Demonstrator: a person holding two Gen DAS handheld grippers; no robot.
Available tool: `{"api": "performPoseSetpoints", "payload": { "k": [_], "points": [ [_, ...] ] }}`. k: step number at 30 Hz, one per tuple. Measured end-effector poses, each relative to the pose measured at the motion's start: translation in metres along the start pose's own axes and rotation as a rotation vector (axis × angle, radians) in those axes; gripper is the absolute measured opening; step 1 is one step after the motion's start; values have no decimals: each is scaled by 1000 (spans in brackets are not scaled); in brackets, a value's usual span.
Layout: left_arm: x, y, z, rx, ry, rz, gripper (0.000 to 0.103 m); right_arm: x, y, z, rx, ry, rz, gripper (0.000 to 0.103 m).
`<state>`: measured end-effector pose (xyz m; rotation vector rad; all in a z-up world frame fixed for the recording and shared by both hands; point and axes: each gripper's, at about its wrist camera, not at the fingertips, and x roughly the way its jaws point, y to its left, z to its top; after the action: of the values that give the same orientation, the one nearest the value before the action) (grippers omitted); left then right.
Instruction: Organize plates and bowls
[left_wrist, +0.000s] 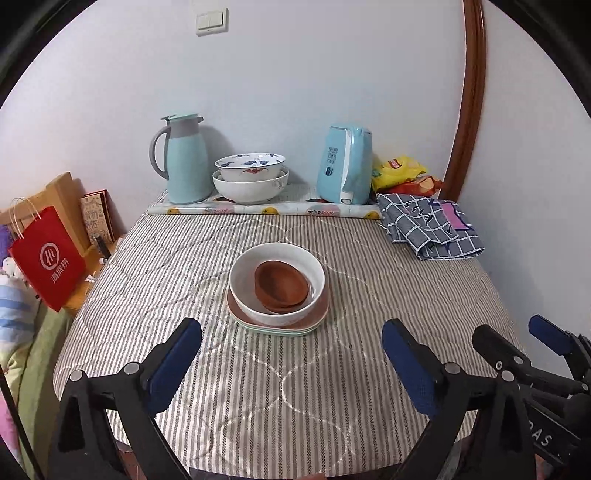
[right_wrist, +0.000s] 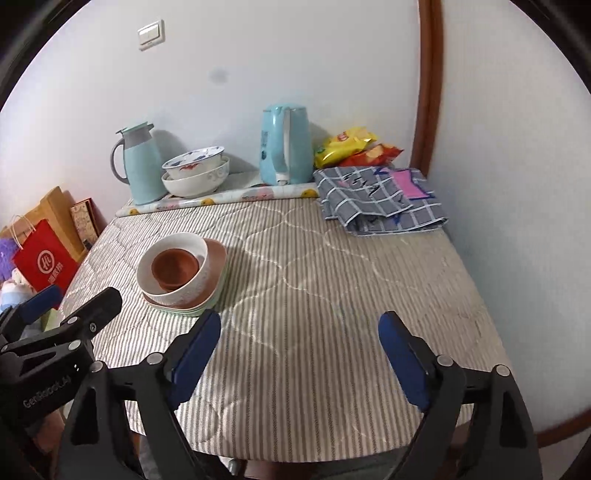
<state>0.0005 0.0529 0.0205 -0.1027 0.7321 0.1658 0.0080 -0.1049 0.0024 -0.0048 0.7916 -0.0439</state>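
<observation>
At the far left a red paper bag hangs off the edge of the bench, which is covered in a striped quilted cloth; at the back stand a pale blue flask, two nested patterned bowls and a blue kettle, with a checked cloth to the right; the left gripper hovers low over the near edge, its fingers spread wide and holding nothing; straight ahead of it, between its fingers' lines, sits the stack: brown bowls inside a white bowl on a pile of plates; the right gripper is likewise wide open and empty, and from it the stack lies ahead and off to the left, so the left gripper looks the nearer and better lined up; the stack seems already gathered, so little may remain
</observation>
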Motion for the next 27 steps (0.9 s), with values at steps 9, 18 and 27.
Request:
{"api": "performPoseSetpoints", "payload": {
  "k": [9, 18, 27],
  "points": [
    [-12, 2, -6, 3, 5, -6, 99, -15, -7, -6, 14, 0, 3, 91],
    [-20, 0, -9, 22, -3, 1, 99, -22, -9, -9, 19, -7, 3, 91],
    [-17, 0, -10, 20, 3, 10, 99, -25, -11, -10, 22, -10, -2, 91]
  ]
}}
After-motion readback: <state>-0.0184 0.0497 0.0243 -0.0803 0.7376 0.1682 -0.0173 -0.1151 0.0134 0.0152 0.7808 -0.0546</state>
